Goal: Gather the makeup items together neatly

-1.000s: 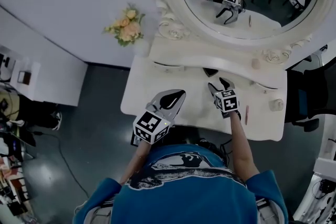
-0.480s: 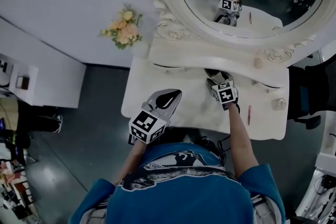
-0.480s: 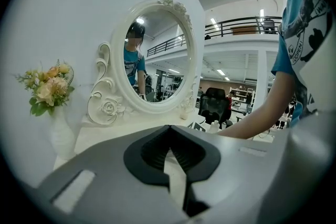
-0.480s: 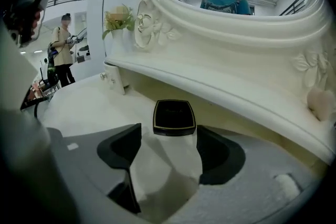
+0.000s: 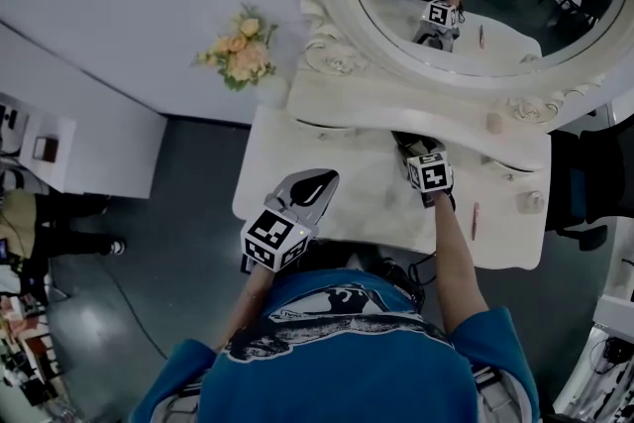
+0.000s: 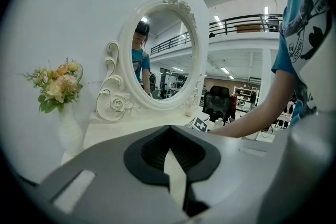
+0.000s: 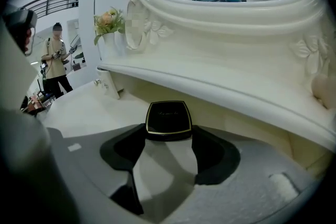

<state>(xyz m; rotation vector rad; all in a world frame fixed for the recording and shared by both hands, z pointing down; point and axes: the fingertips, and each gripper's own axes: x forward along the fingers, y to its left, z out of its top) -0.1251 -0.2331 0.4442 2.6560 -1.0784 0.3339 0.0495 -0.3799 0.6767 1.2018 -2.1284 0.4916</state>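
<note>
A square black compact (image 7: 168, 117) with a gold rim lies on the white dressing table (image 5: 347, 203), just under the shelf. My right gripper (image 7: 168, 132) reaches around it. Its jaws are closing, and the black pads sit against the compact's two sides. In the head view the right gripper (image 5: 406, 144) is at the back of the tabletop, mostly covering the compact. My left gripper (image 5: 319, 181) hovers over the table's front left with its jaw tips together and nothing between them; in its own view the left gripper (image 6: 169, 129) is the same.
A pink stick (image 5: 475, 220) and a small pale jar (image 5: 536, 202) lie at the table's right end. A round pale item (image 5: 494, 123) sits on the shelf. The oval mirror (image 5: 327, 5) rises behind, and a vase of flowers (image 5: 241, 54) stands at the left.
My right gripper has moved forward, away from the front edge to the back of the table under the shelf, reaching the compact. The left gripper has stayed almost still.
</note>
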